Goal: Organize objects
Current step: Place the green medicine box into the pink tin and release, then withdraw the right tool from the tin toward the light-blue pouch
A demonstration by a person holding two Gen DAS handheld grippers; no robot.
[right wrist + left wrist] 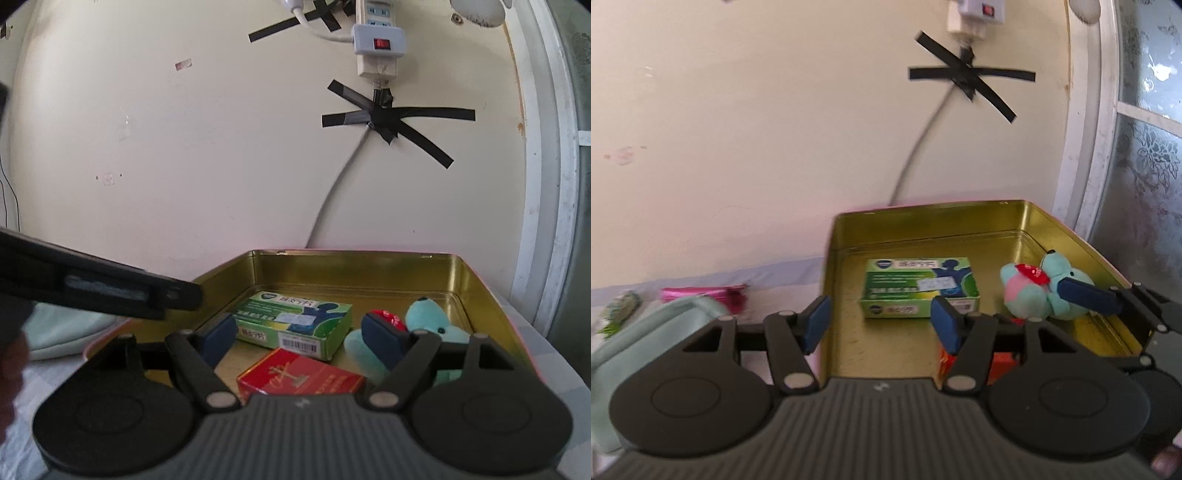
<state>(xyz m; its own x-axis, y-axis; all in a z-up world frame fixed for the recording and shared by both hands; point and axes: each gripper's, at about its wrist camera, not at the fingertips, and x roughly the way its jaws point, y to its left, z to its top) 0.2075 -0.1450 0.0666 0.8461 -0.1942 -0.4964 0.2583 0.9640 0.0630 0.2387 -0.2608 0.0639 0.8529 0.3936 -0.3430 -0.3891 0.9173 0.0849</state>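
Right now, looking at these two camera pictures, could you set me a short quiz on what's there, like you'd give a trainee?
1. True or false: the green box lies inside the gold tin.
2. Which thing in the tin lies nearest the right wrist camera? A) the red box B) the teal plush toy C) the green box
3. Fill in: the left tongs and right tongs both have their jaws ____.

Key
1. True: it lies flat on the tin's floor.
2. A: the red box lies at the near end, just ahead of the right tongs.
3. Open: each pair of blue pads stands wide apart with nothing gripped between them.
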